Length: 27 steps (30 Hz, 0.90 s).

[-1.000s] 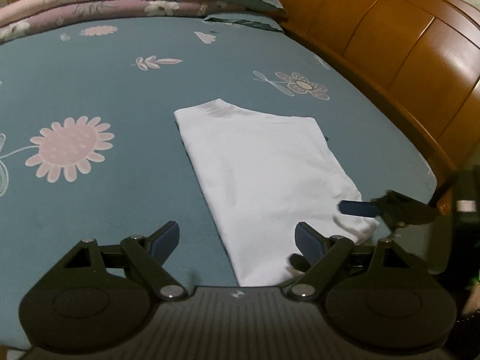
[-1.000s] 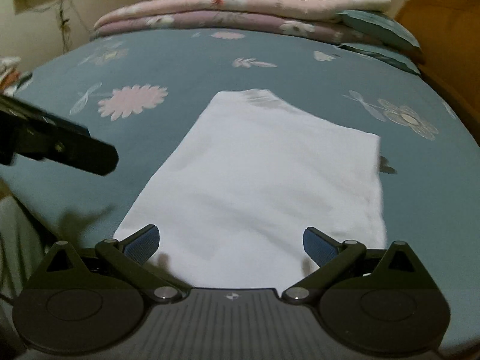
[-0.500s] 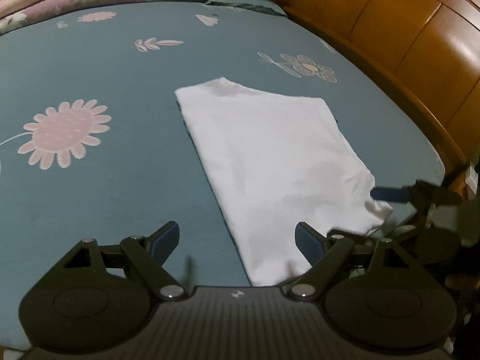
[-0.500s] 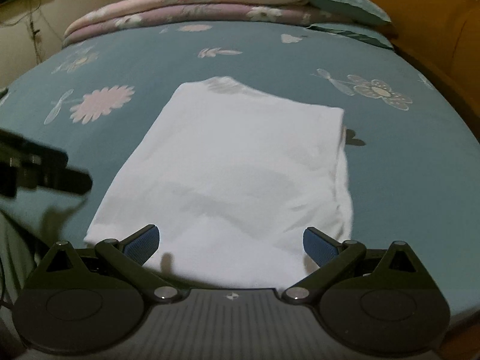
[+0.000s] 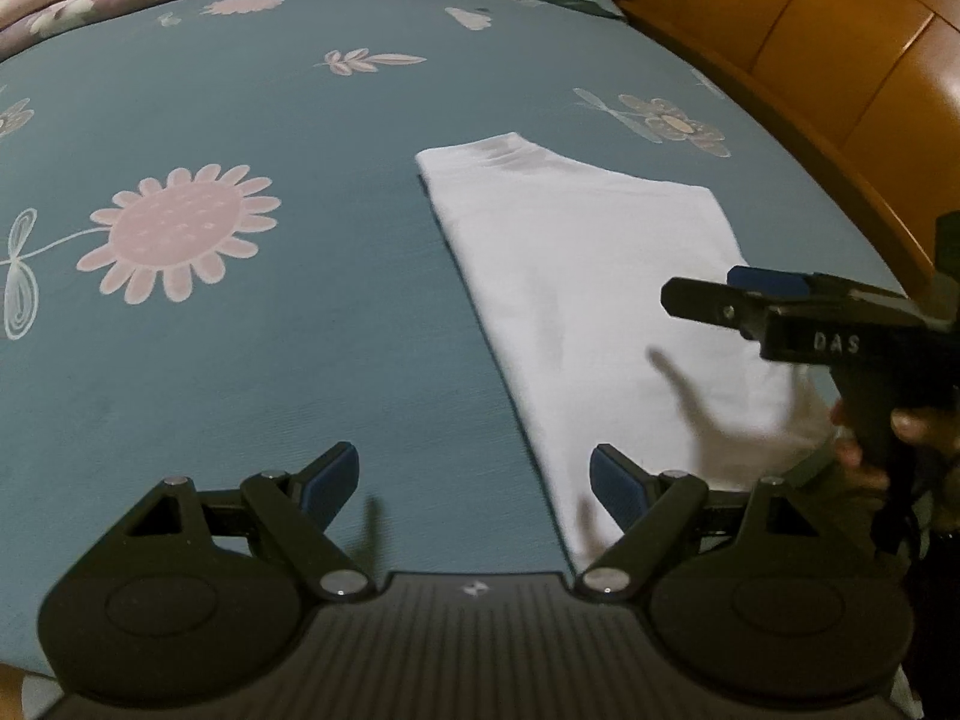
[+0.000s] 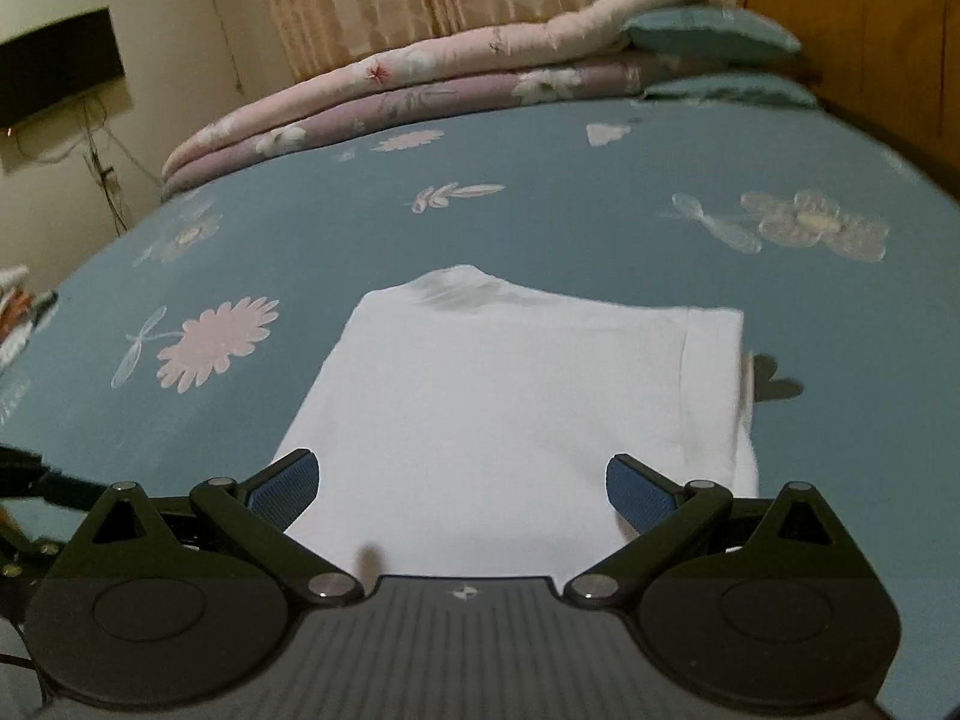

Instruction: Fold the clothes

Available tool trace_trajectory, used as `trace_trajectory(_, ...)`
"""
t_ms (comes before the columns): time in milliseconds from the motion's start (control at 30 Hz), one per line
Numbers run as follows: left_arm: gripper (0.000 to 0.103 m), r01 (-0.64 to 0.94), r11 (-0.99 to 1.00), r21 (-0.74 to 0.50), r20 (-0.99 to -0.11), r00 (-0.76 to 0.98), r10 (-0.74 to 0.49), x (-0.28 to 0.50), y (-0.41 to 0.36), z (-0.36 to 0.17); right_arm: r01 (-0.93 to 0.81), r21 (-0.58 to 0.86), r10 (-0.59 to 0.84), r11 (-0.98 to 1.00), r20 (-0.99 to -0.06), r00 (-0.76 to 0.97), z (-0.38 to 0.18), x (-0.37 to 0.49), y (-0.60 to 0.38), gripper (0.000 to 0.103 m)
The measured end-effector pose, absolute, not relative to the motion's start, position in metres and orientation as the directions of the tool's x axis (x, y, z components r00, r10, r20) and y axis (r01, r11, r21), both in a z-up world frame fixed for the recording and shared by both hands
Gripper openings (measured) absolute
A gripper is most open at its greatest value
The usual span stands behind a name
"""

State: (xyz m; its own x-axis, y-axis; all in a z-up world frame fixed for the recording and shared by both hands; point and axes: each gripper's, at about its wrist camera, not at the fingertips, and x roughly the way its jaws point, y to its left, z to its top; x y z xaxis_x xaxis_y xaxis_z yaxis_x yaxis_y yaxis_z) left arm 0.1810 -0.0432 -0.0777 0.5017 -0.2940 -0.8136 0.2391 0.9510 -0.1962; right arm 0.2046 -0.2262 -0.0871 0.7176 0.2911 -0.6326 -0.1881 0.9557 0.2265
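White garment [image 6: 516,414] — 1, already folded into a long flat rectangle, lying on the blue floral bedsheet [image 5: 240,360] near the bed's close edge; judged partly done, with at least 1 crosswise fold left. Grippers — 2: left gripper [image 5: 474,474] and right gripper [image 6: 462,480], both with jaws wide and empty, poised over the garment's near end. Quilts [image 6: 420,84] — 2 stacked; pillows [image 6: 714,36] — 2.

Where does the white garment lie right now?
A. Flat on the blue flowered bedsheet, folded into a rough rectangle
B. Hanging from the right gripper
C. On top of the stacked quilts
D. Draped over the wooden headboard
A: the white garment lies flat on the bedsheet, with neither gripper clamping it.
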Motion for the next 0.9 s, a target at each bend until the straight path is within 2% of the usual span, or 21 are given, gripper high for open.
trace_trajectory(100,0.084,0.237,0.951,-0.197,-0.815,0.500,-0.293,0.185,-0.042,-0.079,-0.162,0.255,0.293,0.953,-0.647,0.704,-0.100,0.215,-0.237,0.103)
trace_trajectory(233,0.084,0.236,0.952,-0.197,-0.819,0.494,-0.292,0.192,-0.043,-0.083,-0.139,0.333,0.326,0.933,-0.611,0.721,-0.097,0.214,-0.258,0.103)
trace_trajectory(300,0.084,0.233,0.952,-0.196,-0.822,0.491,-0.289,0.196,-0.043,-0.085,-0.111,0.297,0.276,0.948,-0.602,0.749,-0.088,0.212,-0.258,0.103)
trace_trajectory(433,0.084,0.235,0.952,-0.196,-0.822,0.490,-0.290,0.198,-0.045,-0.086,-0.168,0.322,0.332,0.932,-0.573,0.749,-0.079,0.220,-0.254,0.103)
trace_trajectory(567,0.084,0.242,0.950,-0.200,-0.821,0.487,-0.297,0.198,-0.045,-0.087,-0.185,0.350,0.370,0.918,-0.593,0.715,-0.088,0.234,-0.250,0.103)
trace_trajectory(700,0.084,0.245,0.949,-0.201,-0.822,0.485,-0.299,0.197,-0.046,-0.086,-0.134,0.390,0.364,0.911,-0.610,0.704,-0.101,0.240,-0.263,0.103)
trace_trajectory(767,0.084,0.250,0.947,-0.201,-0.820,0.486,-0.302,0.197,-0.046,-0.084,-0.110,0.428,0.367,0.897,-0.584,0.724,-0.097,0.235,-0.273,0.103)
trace_trajectory(900,0.084,0.262,0.945,-0.196,-0.814,0.493,-0.306,0.197,-0.050,-0.082,-0.056,0.385,0.287,0.921,-0.575,0.766,-0.080,0.219,-0.282,0.103)
